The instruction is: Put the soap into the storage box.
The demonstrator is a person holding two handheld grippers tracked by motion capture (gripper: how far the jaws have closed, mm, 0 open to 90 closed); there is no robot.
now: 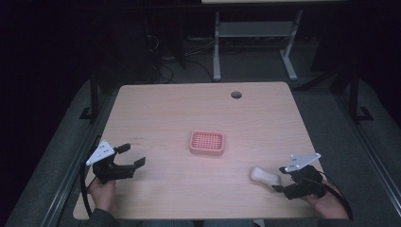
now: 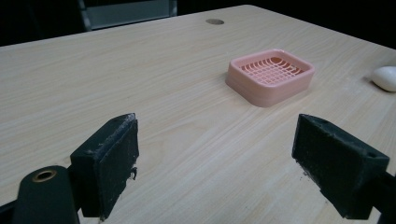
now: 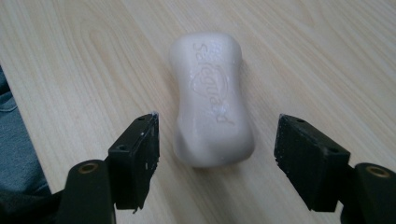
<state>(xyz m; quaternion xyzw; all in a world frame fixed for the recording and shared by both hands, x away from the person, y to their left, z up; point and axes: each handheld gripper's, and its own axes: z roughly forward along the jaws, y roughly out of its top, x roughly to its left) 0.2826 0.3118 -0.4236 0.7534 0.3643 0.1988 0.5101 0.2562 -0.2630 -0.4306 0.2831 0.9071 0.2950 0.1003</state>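
White soap bar (image 3: 212,95), embossed logo, btwn wide-open right gripper (image 3: 217,154) jaws, untouched

A white bar of soap (image 3: 212,98) with embossed lettering is seen on a pale wooden table (image 1: 165,109) marked by fine grain lines. A pink soap dish (image 1: 206,143) with a grid-patterned floor is shown, and black jaws are seen on both grippers.

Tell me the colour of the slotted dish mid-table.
Pink dish, clearest in the left gripper view.
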